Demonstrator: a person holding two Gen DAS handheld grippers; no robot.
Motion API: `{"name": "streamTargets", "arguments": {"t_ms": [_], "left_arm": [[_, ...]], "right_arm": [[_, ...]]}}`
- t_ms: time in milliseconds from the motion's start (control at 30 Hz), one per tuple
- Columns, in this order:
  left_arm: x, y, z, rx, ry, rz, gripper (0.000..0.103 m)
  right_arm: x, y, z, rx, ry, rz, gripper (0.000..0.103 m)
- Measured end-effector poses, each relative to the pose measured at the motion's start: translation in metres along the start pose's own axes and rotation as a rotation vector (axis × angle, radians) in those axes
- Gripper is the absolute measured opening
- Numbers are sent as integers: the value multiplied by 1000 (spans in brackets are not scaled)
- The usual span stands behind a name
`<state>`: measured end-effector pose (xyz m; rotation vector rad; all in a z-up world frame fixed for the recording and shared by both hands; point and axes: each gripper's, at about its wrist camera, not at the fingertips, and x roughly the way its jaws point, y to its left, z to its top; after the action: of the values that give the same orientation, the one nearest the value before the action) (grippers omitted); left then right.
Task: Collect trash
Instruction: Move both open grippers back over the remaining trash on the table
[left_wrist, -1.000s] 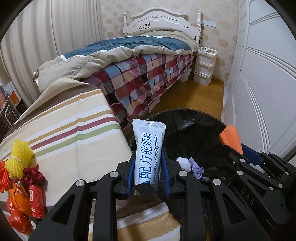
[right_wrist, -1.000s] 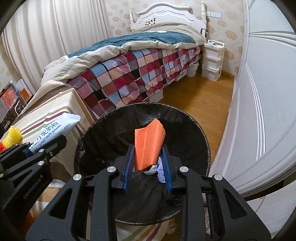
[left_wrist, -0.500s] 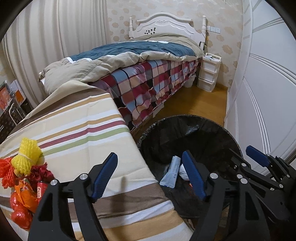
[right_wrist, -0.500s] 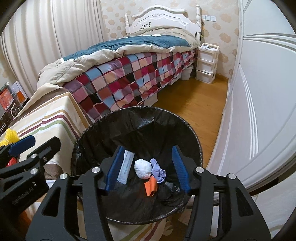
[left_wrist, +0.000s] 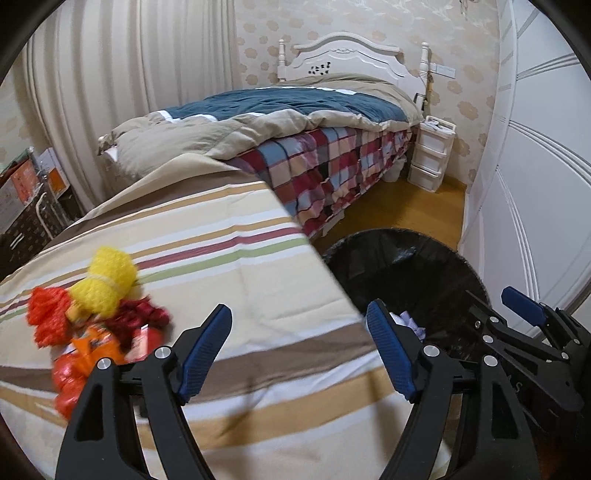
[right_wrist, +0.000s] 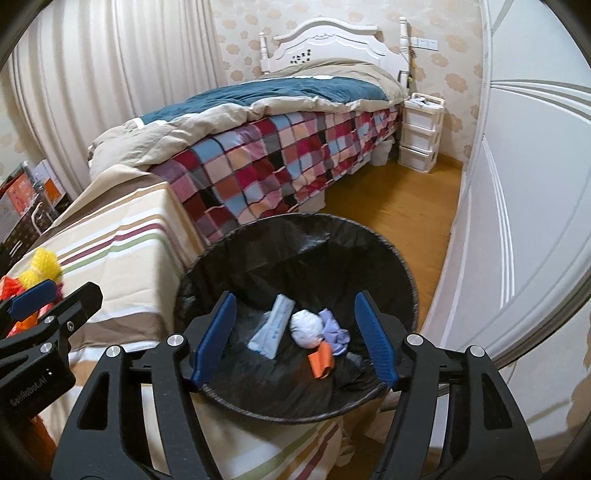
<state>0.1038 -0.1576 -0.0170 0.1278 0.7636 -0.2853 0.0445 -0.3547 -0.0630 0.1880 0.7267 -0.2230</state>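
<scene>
A round bin lined with a black bag (right_wrist: 295, 251) stands beside the striped table (left_wrist: 221, 258). In it lie a white-and-blue milk powder sachet (right_wrist: 273, 325), an orange wrapper (right_wrist: 321, 363), a white paper ball (right_wrist: 306, 328) and a purple scrap (right_wrist: 334, 330). My right gripper (right_wrist: 295, 339) is open and empty above the bin. My left gripper (left_wrist: 299, 350) is open and empty over the table's right edge. A pile of trash lies on the table at the left: yellow foam net (left_wrist: 107, 280), red net (left_wrist: 50, 317), orange and red wrappers (left_wrist: 88, 350).
A bed with a checked blanket (left_wrist: 325, 170) stands behind the table. A white wardrobe (left_wrist: 535, 184) is on the right, a white drawer unit (left_wrist: 430, 158) by the far wall. Wooden floor (right_wrist: 399, 206) lies between bed and wardrobe. Boxes (left_wrist: 26, 184) stand at far left.
Both grippers opened. The sachet dropped from my left gripper and the orange wrapper from my right, both into the bin. My left gripper then swung left over the table.
</scene>
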Motion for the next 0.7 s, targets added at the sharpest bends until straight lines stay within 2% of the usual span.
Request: {"name": "streamTargets", "arguments": {"t_ms": [700], "left_arm": [[-48, 92, -55, -143, 3, 127, 76]], "right_arm": [[-26, 94, -32, -150, 54, 132, 66]]}}
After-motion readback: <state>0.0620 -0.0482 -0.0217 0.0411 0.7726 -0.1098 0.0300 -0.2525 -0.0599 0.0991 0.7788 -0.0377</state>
